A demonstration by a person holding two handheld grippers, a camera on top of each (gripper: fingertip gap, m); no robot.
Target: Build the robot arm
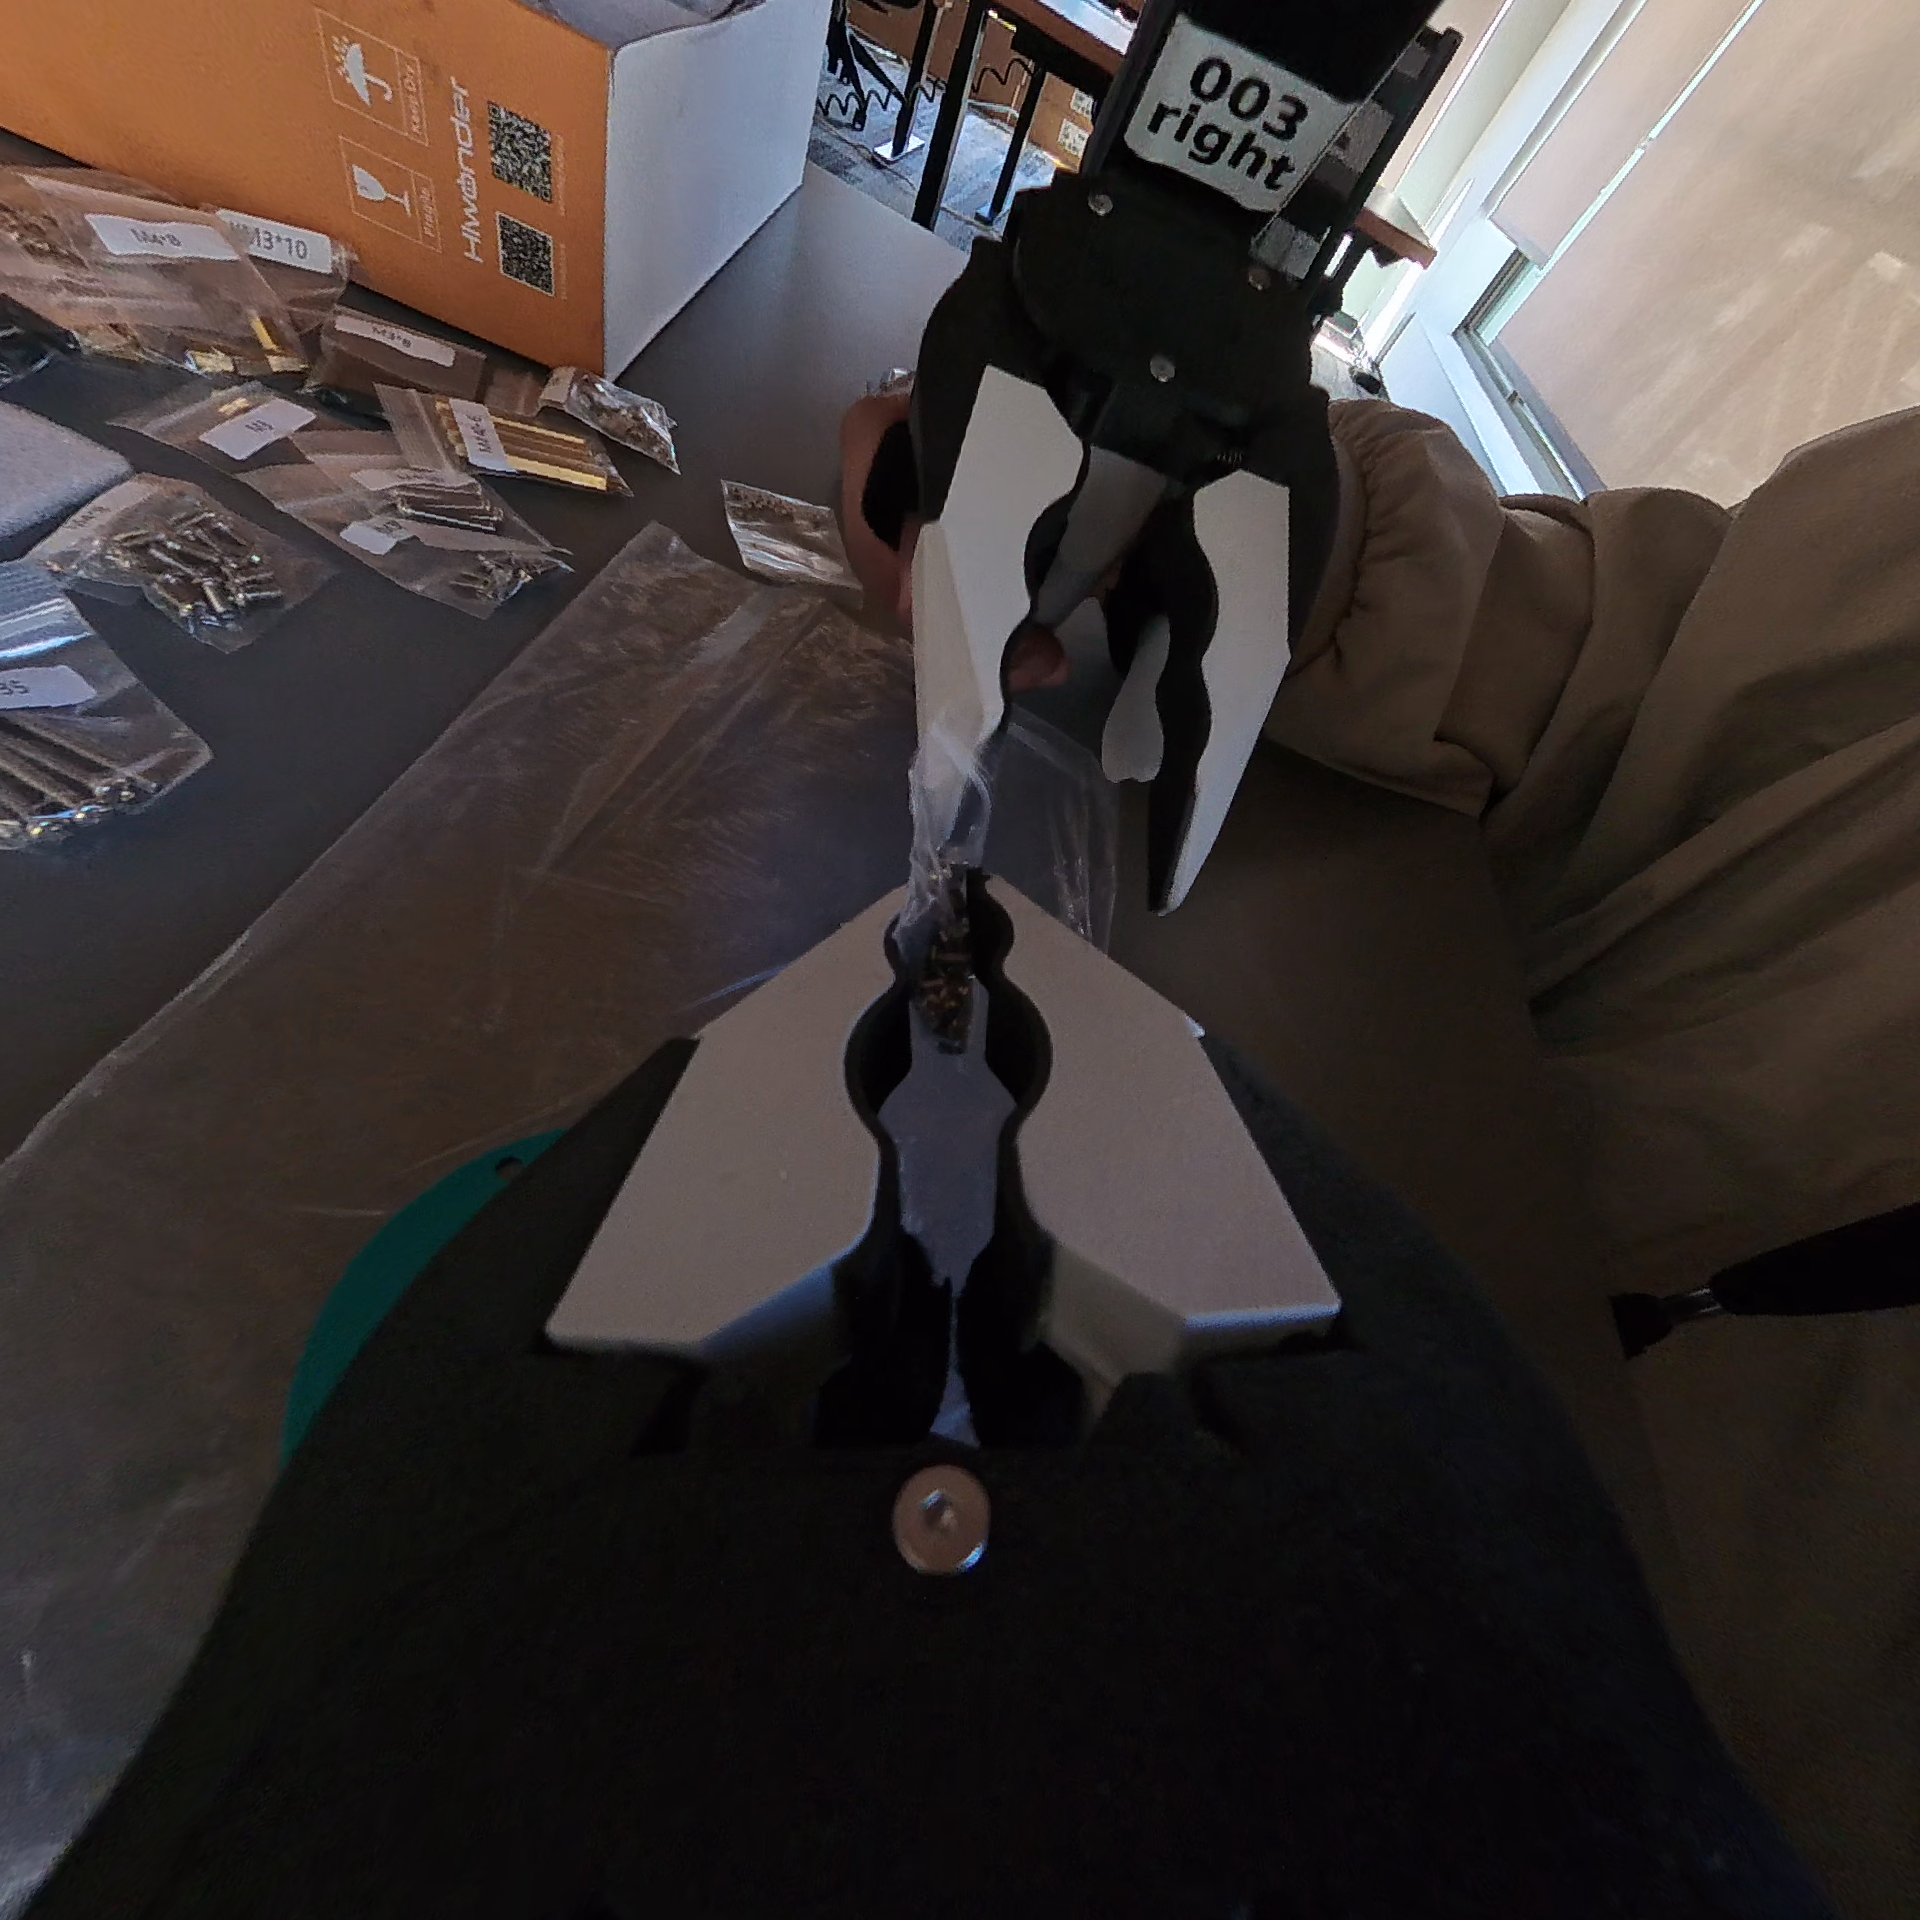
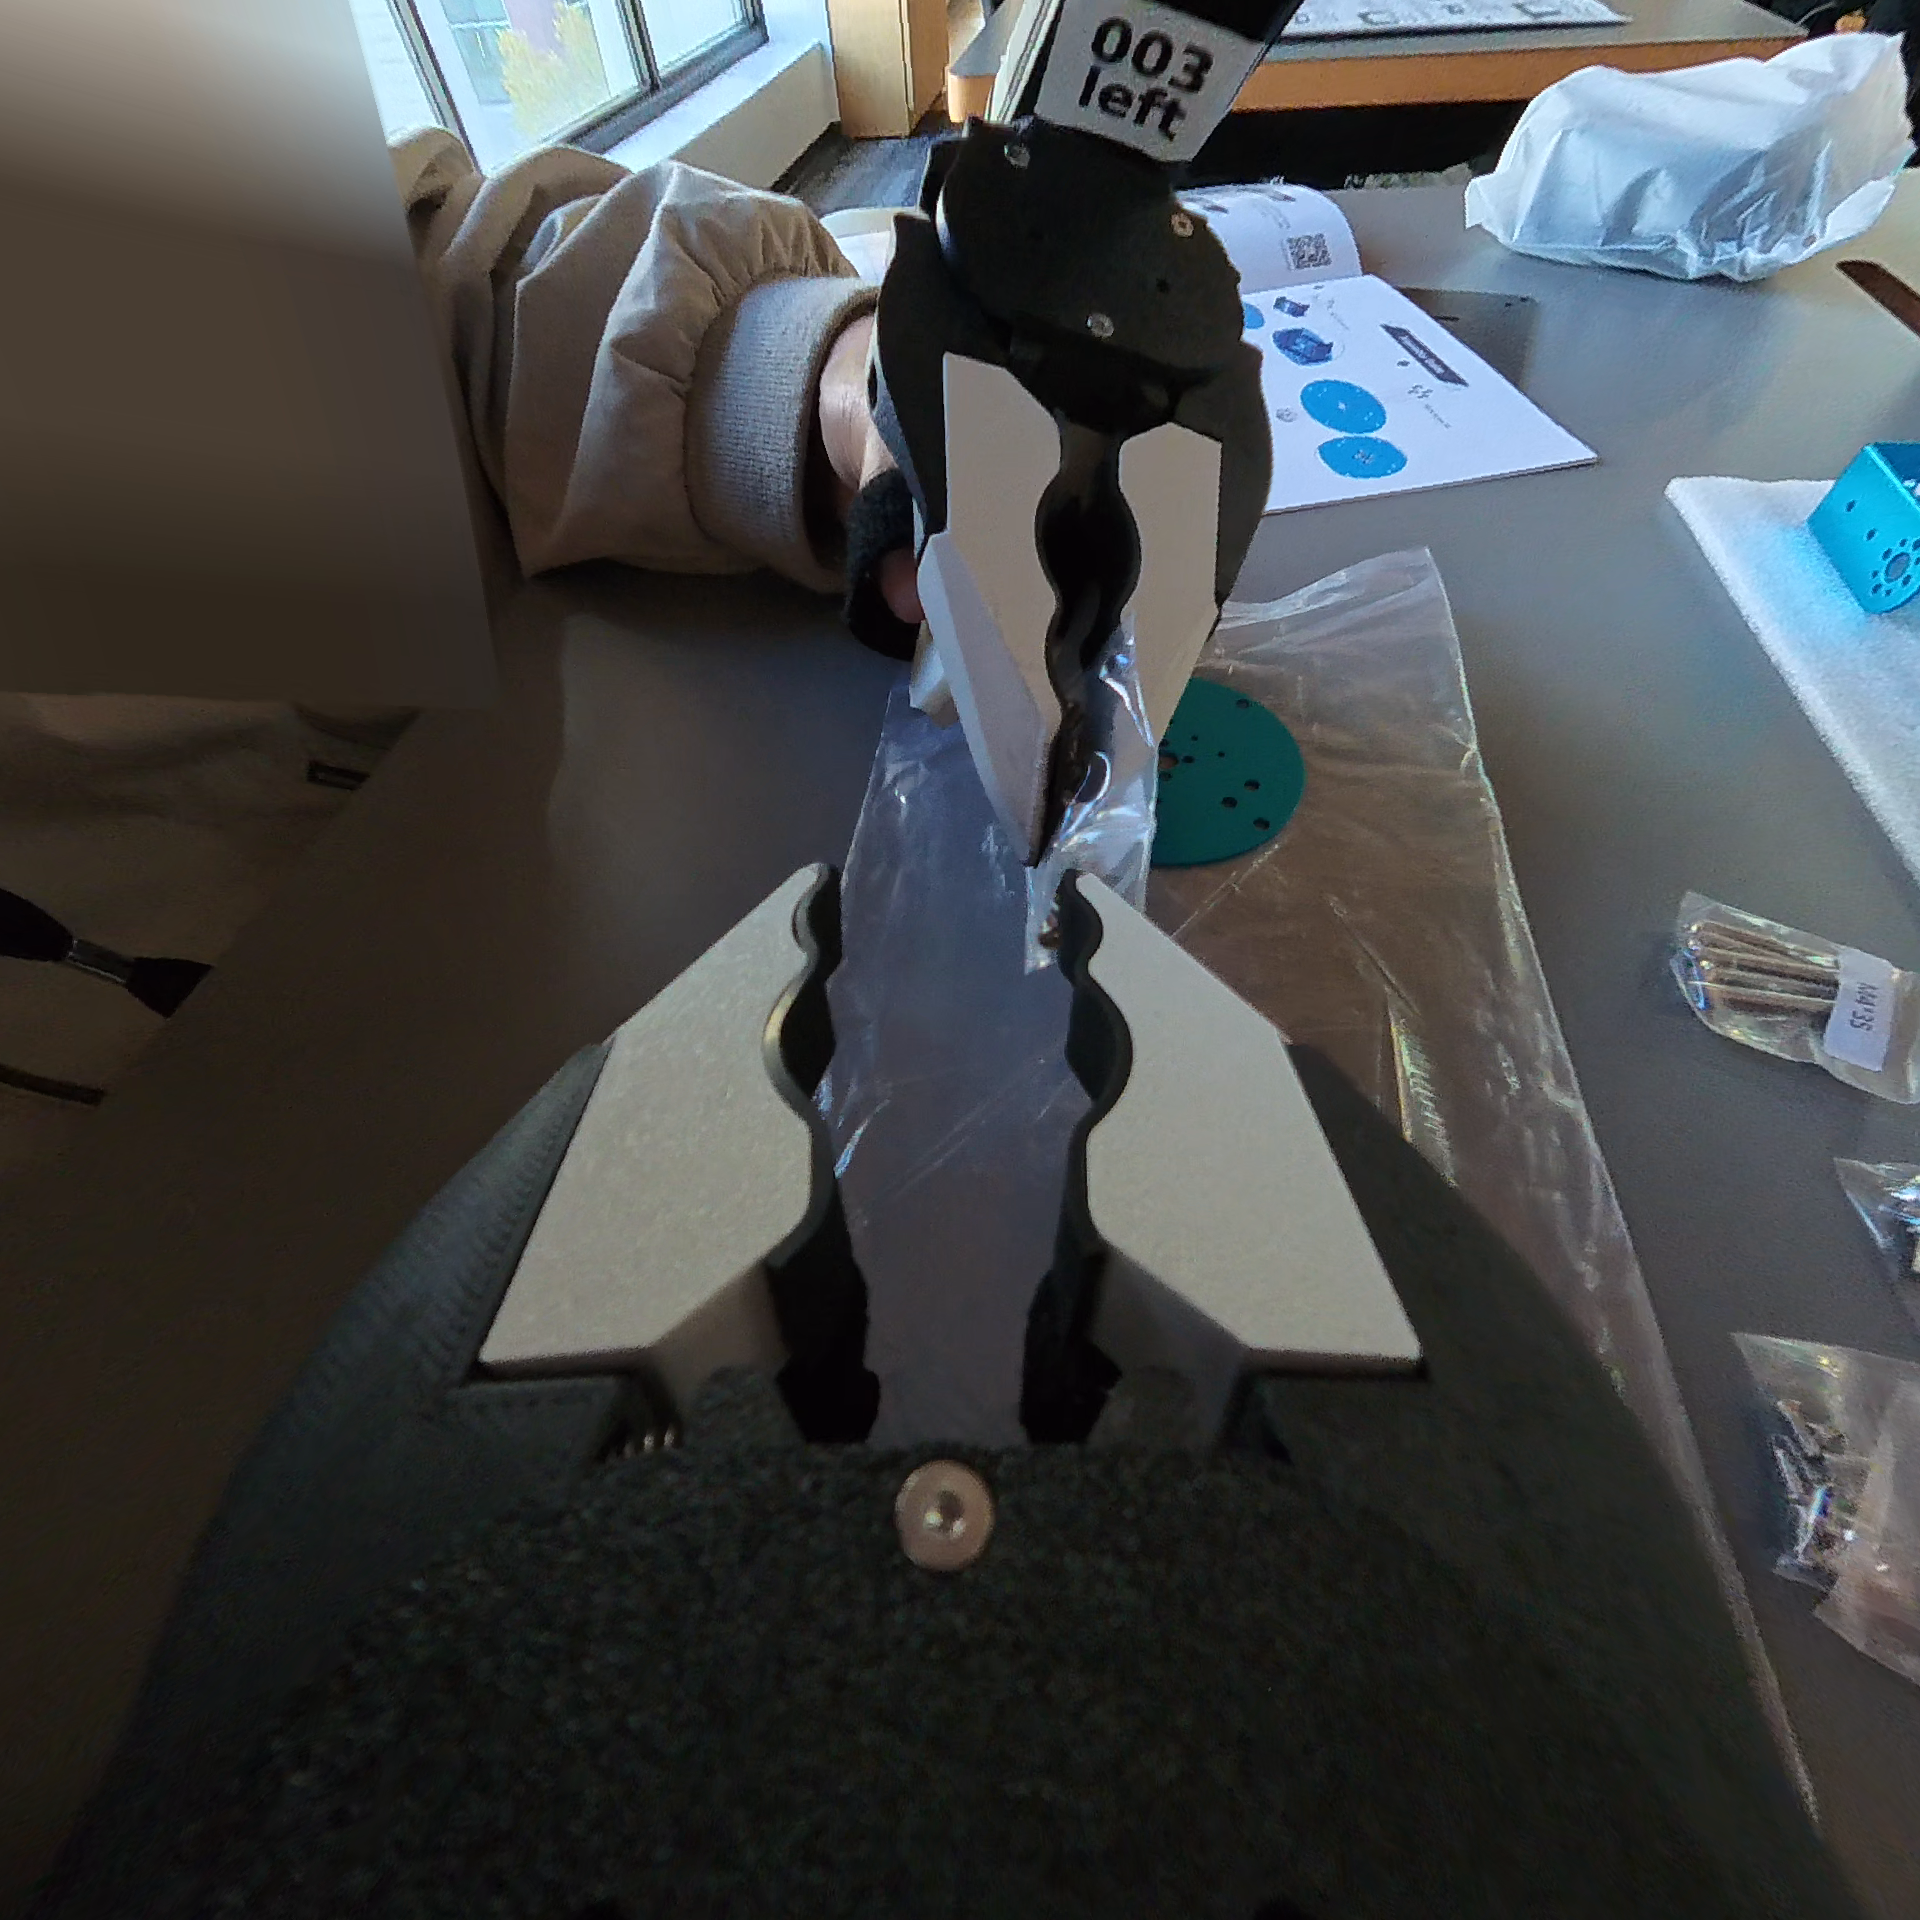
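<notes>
My left gripper [image 1: 961, 885] is shut on a small clear bag of dark screws [image 1: 940, 821] and holds it above the grey table [image 1: 312, 748]. In the right wrist view the left gripper [image 2: 1044, 847] points down with the small bag [image 2: 1114, 717] pinched in its tips. My right gripper [image 2: 951, 894] is open; its right fingertip [image 2: 1081, 904] is at the bag's lower edge. In the left wrist view the right gripper [image 1: 1070, 816] straddles the bag's top, one fingertip [image 1: 966, 717] against the plastic. A hand in a beige sleeve holds each gripper.
A large flat clear bag [image 2: 1351, 831] lies on the table beside a teal disc [image 2: 1236, 790]. Several small bags of screws [image 1: 208, 571] and an orange-and-white box [image 1: 416, 156] are at the left. An open booklet [image 2: 1382, 395], a blue bracket [image 2: 1870, 540] on white foam and more screw bags [image 2: 1787, 997] are at the right. Between my left fingertips and the teal disc [image 2: 1236, 790] there is roughly 9 cm.
</notes>
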